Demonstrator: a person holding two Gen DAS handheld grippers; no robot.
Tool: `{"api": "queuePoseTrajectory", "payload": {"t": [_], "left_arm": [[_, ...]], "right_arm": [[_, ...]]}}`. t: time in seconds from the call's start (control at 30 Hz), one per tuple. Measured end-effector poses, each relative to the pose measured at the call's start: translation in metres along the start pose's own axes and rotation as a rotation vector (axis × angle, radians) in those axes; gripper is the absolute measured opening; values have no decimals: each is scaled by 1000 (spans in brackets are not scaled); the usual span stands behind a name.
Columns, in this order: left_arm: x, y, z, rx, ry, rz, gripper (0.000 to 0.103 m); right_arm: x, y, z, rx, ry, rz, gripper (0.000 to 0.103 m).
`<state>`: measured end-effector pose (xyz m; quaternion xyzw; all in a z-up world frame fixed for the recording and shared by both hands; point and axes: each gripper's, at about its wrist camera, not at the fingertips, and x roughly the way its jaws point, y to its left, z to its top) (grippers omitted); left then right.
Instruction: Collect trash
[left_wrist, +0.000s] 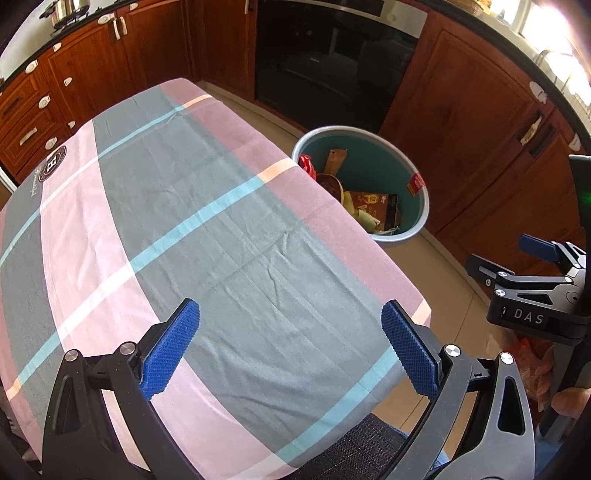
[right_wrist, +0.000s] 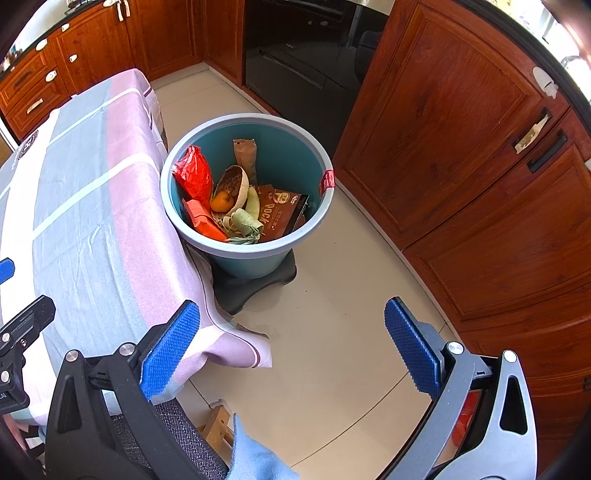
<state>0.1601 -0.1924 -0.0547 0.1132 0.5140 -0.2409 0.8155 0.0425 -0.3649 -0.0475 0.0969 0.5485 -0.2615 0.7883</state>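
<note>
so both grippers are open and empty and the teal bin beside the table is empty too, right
Not quite. The teal bin is not empty: the right wrist view shows a red bag, a brown box, an orange and peels in it. The left gripper and right gripper are indeed open and empty.

Both views are bright and daylit. Light pours in from the upper right, where a blown-out white window area (left_wrist: 554, 22) flares into a hazy glare along the frame's rim. The strong fisheye bends the reddish-brown wooden cabinet doors (right_wrist: 461, 122) into curves, and black vignette fills the corners. The checked pink, grey and turquoise tablecloth (left_wrist: 192, 221) is evenly lit, its creases sharp. The glossy black oven door (right_wrist: 306, 48) carries dim reflections. A soft shadow lies under the round teal plastic bin (right_wrist: 255, 258). Near edges look slightly soft.
</note>
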Motion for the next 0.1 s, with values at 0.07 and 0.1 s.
{"api": "queuePoseTrajectory", "payload": {"t": [0.07, 0.1], "left_arm": [[1, 0, -1, 4, 3, 1, 99], [1, 0, -2, 5, 4, 5, 99]], "right_arm": [[-1, 0, 0, 0, -3, -1, 96], [-1, 0, 1, -2, -4, -3, 96]]}}
